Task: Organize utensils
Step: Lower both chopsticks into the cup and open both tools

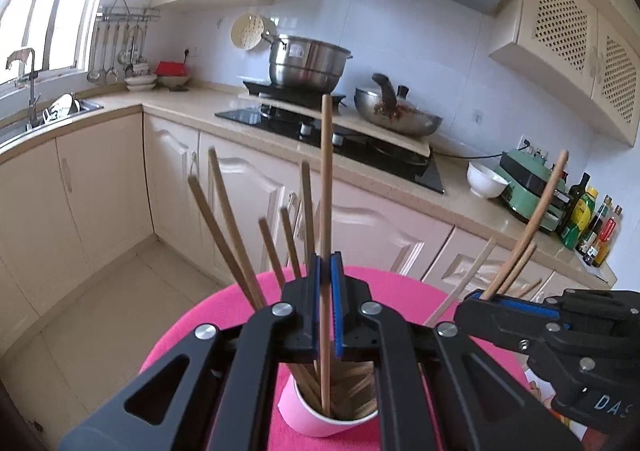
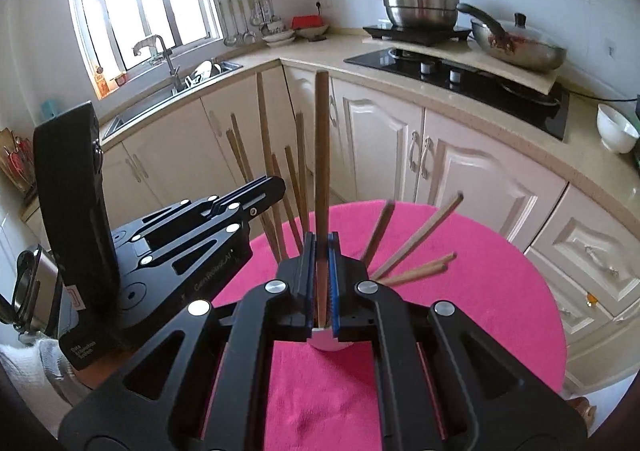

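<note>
Left claw [image 1: 327, 305]: clamping one chopstick [image 1: 326, 187], lowering into pink cup [image 1: 316, 417].
Right claw [image 2: 322, 283]: clamping another chopstick [image 2: 321, 155].
Progress: most chopsticks standing in cup already.

Left wrist view: mounted behind the black left tongs [image 1: 327, 307], tilted down, close above the round pink-clothed surface [image 1: 384, 287] and pink paper cup [image 1: 316, 417], facing the stove counter. Right wrist view: behind the black right tongs [image 2: 321, 291], angled steeper, facing sink and window. Shared: cup, cloth, stove, each other's tongs.
</note>
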Demonstrator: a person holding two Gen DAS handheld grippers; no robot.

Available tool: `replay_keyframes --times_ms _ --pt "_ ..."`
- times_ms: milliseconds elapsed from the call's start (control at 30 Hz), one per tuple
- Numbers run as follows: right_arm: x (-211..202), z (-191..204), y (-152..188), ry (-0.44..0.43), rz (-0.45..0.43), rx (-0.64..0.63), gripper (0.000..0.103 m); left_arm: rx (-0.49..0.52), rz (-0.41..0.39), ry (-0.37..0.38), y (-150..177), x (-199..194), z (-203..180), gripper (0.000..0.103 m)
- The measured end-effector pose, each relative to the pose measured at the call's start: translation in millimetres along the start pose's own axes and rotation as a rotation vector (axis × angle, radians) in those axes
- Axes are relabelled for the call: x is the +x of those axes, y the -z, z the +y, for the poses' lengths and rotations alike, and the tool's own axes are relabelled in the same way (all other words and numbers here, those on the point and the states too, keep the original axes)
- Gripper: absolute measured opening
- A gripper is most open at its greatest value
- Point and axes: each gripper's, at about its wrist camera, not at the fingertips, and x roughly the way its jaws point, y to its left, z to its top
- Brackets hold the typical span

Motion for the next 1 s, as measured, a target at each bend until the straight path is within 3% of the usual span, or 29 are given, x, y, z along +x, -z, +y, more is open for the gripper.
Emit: replay_keyframes --times_ms 133,233,367,500,767,933,1000 --pt "3.5 -1.0 6.4 0.005 0.014 0.004 0.006 -0.025 0.030 0.003 8.0 -0.8 2.8 0.007" --pt "6.9 -1.2 10.6 0.008 0.025 0.005 0.006 -0.059 0.047 0.015 9.5 -2.9 6.7 0.025" --pt "12.0 0.8 16.3 0.013 0.036 0.002 0.006 -0.084 0.058 0.020 7.4 -11.9 8.1 0.026" --pt "20.0 1.6 22.6 0.016 0.055 0.004 0.006 -0.093 0.049 0.003 5.4 -24.9 8.8 0.033" --pt "37.1 1.3 37.7 0.028 0.094 0.017 0.006 -0.121 0.113 -0.062 16.8 -32.8 18.6 0.034" --pt "32.1 0.0 41.7 0.026 0.101 0.062 0.007 -0.109 0.156 -0.089 22.1 -40.0 20.2 0.040" --pt "24.5 3.3 42.5 0.033 0.090 0.057 0.019 -0.107 0.173 -0.092 23.2 -45.6 19.8 0.042"
